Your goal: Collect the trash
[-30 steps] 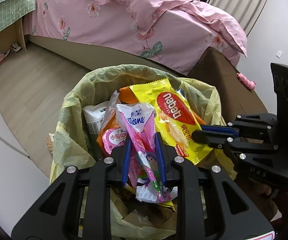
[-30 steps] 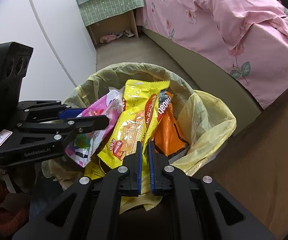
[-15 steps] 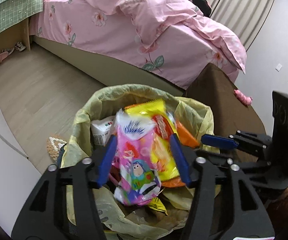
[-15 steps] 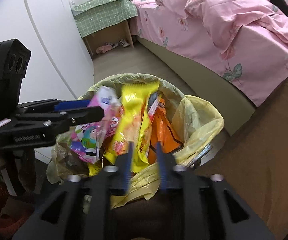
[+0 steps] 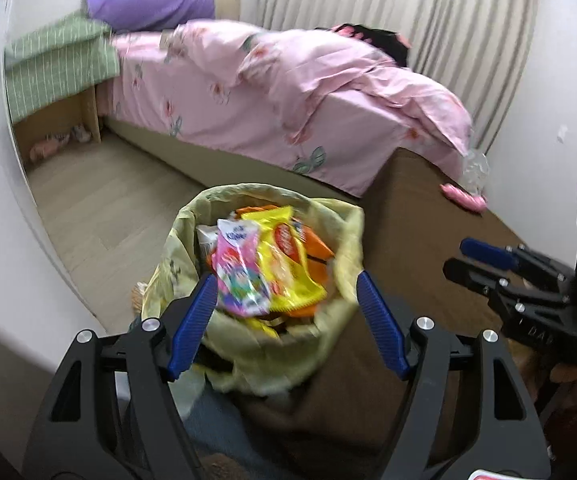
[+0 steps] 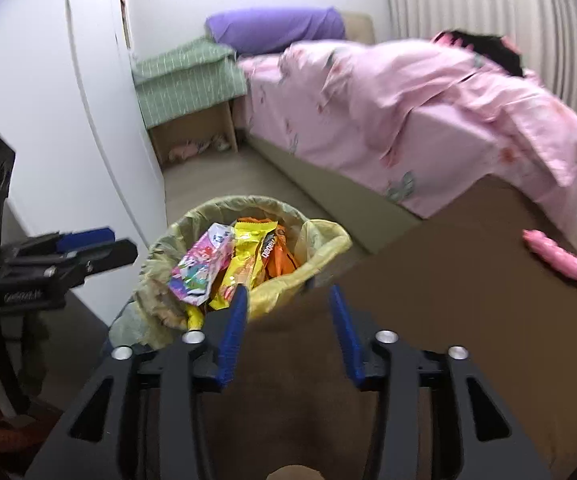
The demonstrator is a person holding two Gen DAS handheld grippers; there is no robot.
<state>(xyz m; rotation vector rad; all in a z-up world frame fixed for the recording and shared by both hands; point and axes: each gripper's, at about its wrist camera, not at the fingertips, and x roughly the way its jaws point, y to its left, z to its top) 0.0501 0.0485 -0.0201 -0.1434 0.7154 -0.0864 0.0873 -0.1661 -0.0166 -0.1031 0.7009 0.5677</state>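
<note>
A bin lined with a yellow-green bag point(image 5: 340, 236) point(image 6: 320, 240) stands on the floor by the brown table. In it lie a pink cartoon wrapper point(image 5: 236, 272) point(image 6: 200, 268), a yellow wafer wrapper point(image 5: 288, 264) point(image 6: 244, 256) and orange wrappers point(image 5: 316, 248) point(image 6: 280, 256). My left gripper point(image 5: 286, 292) is open and empty, raised above the bin's near side. My right gripper point(image 6: 288, 300) is open and empty above the table edge right of the bin. Each gripper also shows in the other view, the right one point(image 5: 468, 260) and the left one point(image 6: 96, 244).
A brown table point(image 5: 428, 220) point(image 6: 468, 280) carries a pink object point(image 5: 464, 198) point(image 6: 556, 256) and a clear crumpled wrapper point(image 5: 476, 168). A bed with pink bedding point(image 5: 288, 92) lies behind. A green-covered nightstand point(image 5: 56, 68) and a white wall point(image 6: 48, 120) stand left.
Both grippers opened and let go of their wrappers, which now lie in the bin. Both grippers then pulled back and up from the bin.
</note>
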